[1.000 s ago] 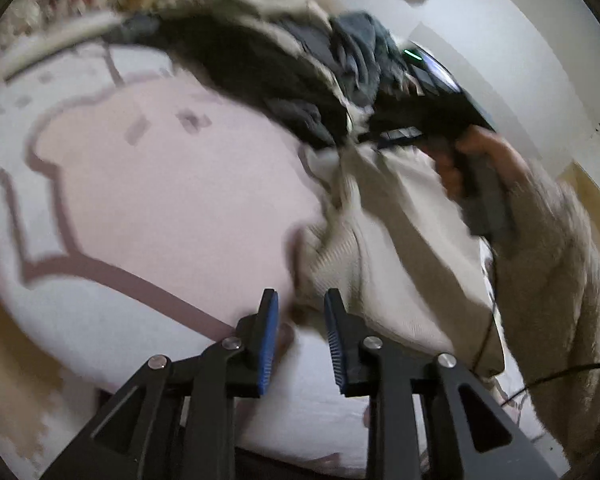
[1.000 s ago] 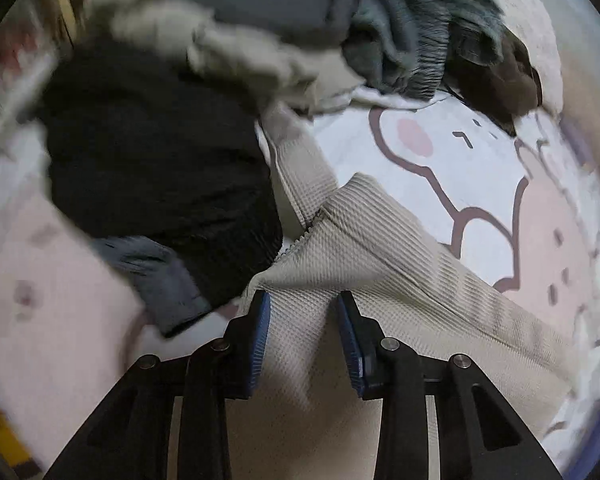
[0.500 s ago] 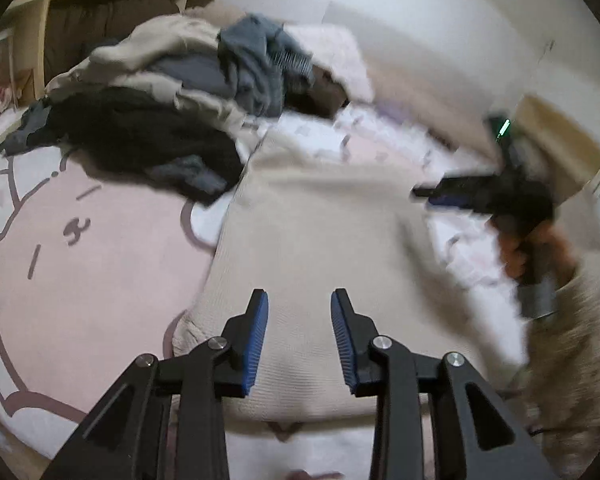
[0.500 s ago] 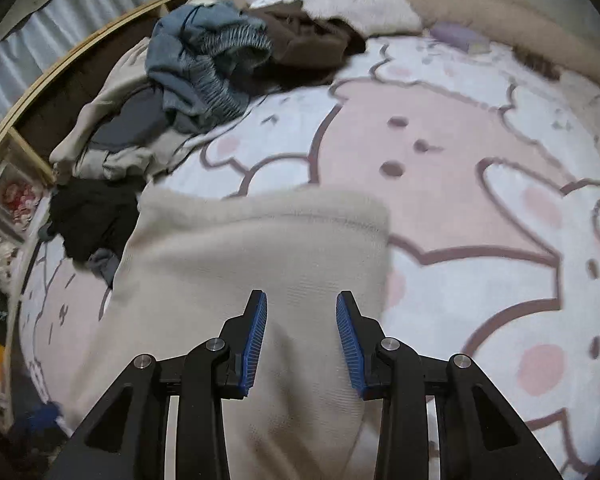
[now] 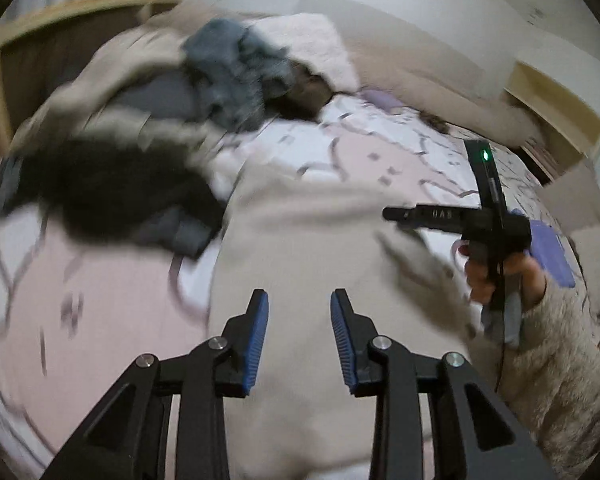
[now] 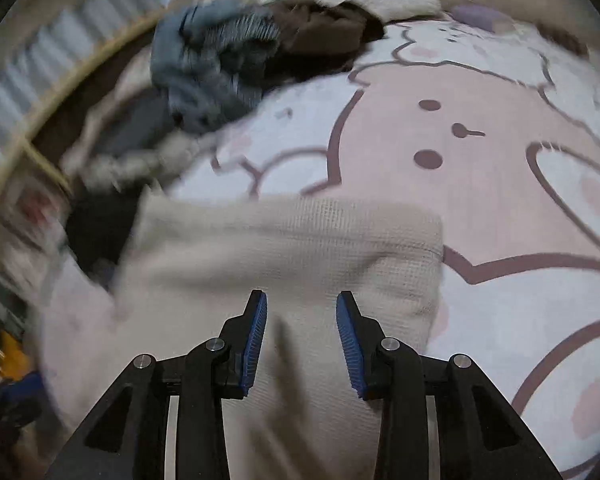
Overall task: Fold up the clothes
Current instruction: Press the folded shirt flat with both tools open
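Observation:
A beige knit garment (image 5: 320, 240) lies spread on the bed's pink and white cartoon blanket (image 6: 440, 128). My left gripper (image 5: 299, 300) hovers over its near part, jaws apart, nothing pinched between the blue pads. My right gripper (image 6: 302, 300) hangs over the same beige garment (image 6: 280, 248) near its right edge, open too, with only cloth showing beneath the gap. In the left wrist view the right gripper (image 5: 392, 214) points left above the garment's right side, held by a hand (image 5: 500, 276) in a fuzzy sleeve (image 5: 560, 360). Both views are blurred.
A pile of clothes lies at the far left of the bed: a blue-grey piece (image 5: 228, 64), a black one (image 5: 100, 188), a brown one (image 6: 324, 32). A white fluffy pillow (image 5: 308, 40) sits behind. A wooden frame (image 5: 80, 4) borders the left; shelves (image 6: 28, 216) stand beyond.
The beige garment went from bunched beside the pile to spread flat on the blanket. Both grippers swung back over it, the left one's jaws a little wider than a second ago.

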Tool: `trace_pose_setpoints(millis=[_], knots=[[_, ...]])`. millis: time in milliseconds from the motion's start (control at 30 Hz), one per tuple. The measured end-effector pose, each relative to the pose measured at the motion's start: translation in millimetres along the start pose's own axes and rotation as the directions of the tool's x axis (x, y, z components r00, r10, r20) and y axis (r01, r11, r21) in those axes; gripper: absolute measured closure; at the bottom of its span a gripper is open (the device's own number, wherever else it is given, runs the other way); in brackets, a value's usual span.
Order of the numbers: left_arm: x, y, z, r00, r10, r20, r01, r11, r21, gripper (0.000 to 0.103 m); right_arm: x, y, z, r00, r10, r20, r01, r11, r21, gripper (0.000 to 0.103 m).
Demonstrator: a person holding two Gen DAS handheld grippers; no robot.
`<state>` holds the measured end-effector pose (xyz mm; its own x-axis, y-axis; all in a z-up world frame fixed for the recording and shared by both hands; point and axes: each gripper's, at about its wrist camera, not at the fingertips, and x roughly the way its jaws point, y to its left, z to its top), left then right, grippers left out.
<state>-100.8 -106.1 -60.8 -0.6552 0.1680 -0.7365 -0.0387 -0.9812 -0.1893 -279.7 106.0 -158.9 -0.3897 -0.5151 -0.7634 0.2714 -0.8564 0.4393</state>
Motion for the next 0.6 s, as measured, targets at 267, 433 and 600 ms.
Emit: trace_pose_setpoints(millis=[267,433,600], knots=[[123.9,-6.2,60.7,0.988,0.013,-0.153,-0.007,0.999,0.044,0.071,35.1,-13.6,16.3,0.998,-0.033,-0.051,0.035,0.999,0.033,0.067],[187.8,31.6,63.5,0.982,0.088,-0.168,-0.090,0.996,-0.002,0.067,36.2,-21.0,10.0,1.000,0.001,-0.028,0.001,0.997,0.074,0.066],[164.1,40.8,73.4,0.994,0.062,-0.092,-0.068,0.996,-0.065,0.067,24.6,-12.8,6.3,0.999,-0.004,-0.045,0.003,1.000,-0.015,0.065]])
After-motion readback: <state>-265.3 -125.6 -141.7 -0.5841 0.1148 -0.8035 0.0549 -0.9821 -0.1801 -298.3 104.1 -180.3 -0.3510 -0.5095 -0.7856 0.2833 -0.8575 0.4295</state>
